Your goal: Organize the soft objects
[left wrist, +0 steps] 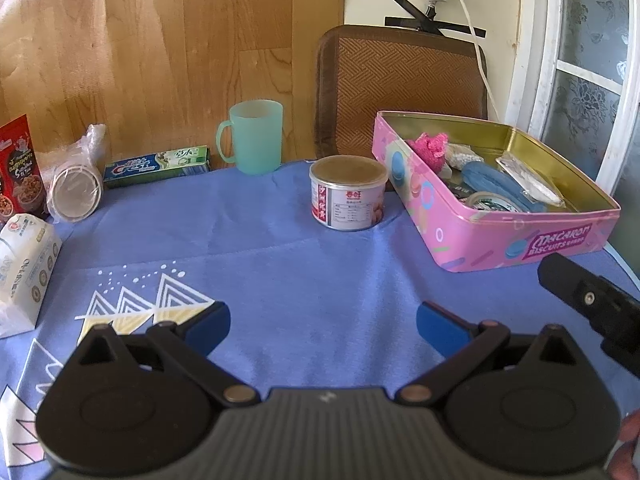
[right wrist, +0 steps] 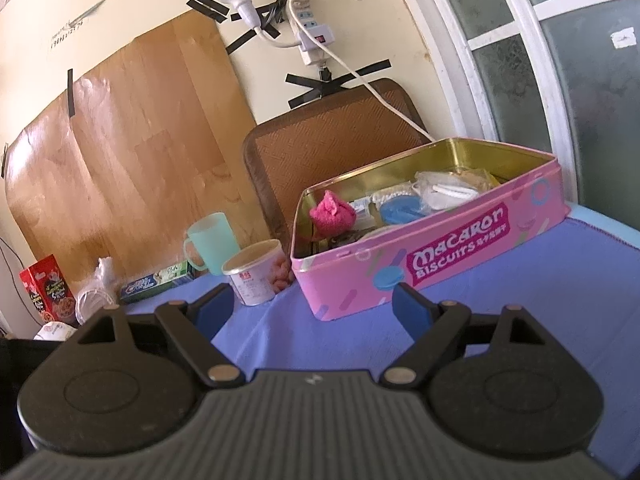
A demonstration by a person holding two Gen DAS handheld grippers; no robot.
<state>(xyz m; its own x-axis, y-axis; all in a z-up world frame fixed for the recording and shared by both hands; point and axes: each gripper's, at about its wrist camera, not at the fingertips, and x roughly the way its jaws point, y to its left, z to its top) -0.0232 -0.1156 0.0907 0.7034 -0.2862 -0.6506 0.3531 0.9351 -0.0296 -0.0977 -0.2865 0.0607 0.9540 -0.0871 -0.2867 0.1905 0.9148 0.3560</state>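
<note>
Left wrist view: the left gripper [left wrist: 323, 326] hovers with fingers spread and empty over a blue-clothed surface [left wrist: 280, 264], the pink biscuit tin [left wrist: 520, 236] lying ahead and to its right, long axis slanting from far left to near right. Right wrist view: the right gripper [right wrist: 313, 306], likewise spread and holding nothing, faces the tin just ahead and is probably the nearer of the two. One tin holds the soft things: one pink knitted piece [left wrist: 431, 149] at the far-left end, one blue fabric piece [left wrist: 494, 182] mid-tin, among packets too jumbled to count. Elsewhere stand one can [left wrist: 347, 192], one green mug [left wrist: 256, 136], one toothpaste box [left wrist: 158, 165], one red carton [left wrist: 20, 168] and one white packet [left wrist: 24, 268].
</note>
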